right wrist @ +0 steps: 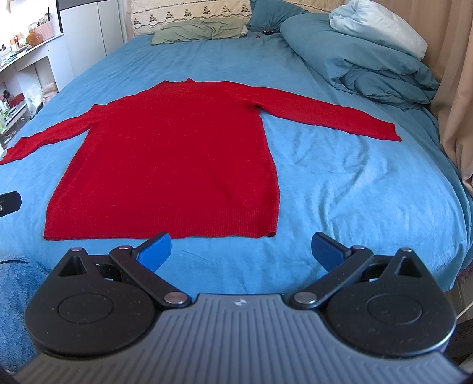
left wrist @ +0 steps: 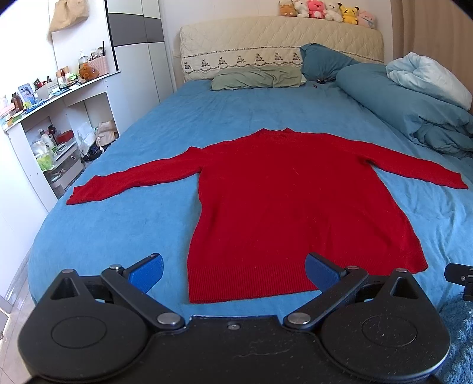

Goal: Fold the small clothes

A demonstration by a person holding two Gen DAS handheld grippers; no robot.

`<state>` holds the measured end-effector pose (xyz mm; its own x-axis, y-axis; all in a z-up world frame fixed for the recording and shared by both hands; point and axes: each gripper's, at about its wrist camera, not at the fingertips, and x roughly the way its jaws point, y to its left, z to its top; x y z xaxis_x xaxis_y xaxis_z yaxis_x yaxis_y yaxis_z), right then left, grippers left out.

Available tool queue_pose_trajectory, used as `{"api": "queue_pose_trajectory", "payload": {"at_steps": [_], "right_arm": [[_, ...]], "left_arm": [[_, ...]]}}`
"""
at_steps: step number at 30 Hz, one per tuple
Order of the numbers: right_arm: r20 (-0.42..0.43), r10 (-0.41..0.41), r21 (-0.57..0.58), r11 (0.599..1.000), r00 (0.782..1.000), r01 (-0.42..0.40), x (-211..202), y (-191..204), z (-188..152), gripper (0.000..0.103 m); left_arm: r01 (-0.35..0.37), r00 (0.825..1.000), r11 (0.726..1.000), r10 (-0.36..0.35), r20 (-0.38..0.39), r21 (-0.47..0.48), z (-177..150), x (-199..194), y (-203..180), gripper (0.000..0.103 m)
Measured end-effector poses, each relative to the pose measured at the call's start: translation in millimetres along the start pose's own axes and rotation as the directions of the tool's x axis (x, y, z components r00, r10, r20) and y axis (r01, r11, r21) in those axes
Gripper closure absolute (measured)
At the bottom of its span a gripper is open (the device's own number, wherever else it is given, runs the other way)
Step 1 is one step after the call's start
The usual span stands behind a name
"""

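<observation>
A red long-sleeved sweater [left wrist: 289, 195] lies flat on the blue bedsheet [left wrist: 118, 230], collar far, hem near, both sleeves spread out sideways. It also shows in the right wrist view [right wrist: 174, 153]. My left gripper [left wrist: 233, 271] is open and empty, hovering just before the hem's left part. My right gripper [right wrist: 241, 252] is open and empty, just before the hem's right corner. A black edge of the right gripper [left wrist: 459, 277] shows at the right of the left wrist view.
Pillows [left wrist: 257, 77] and a bunched blue duvet [left wrist: 414, 109] lie at the bed's head and right side. White shelves [left wrist: 53, 118] with clutter stand left of the bed. A curtain [right wrist: 455, 88] hangs at the right. Plush toys [left wrist: 328, 11] line the headboard.
</observation>
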<state>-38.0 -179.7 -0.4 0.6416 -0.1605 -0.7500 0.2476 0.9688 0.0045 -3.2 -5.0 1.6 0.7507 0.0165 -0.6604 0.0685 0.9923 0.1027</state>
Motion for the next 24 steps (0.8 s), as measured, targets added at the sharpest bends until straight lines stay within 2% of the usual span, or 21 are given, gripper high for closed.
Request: {"api": "queue_pose_trajectory", "payload": {"at_steps": [24], "right_arm": [[-0.003, 0.025, 0.000, 1.000, 1.000, -0.025, -1.0, 1.3, -2.7, 0.000]], "left_arm": [[-0.002, 1.000, 1.000, 0.002, -0.002, -0.005, 0.0, -0.2, -0.4, 0.000]]}}
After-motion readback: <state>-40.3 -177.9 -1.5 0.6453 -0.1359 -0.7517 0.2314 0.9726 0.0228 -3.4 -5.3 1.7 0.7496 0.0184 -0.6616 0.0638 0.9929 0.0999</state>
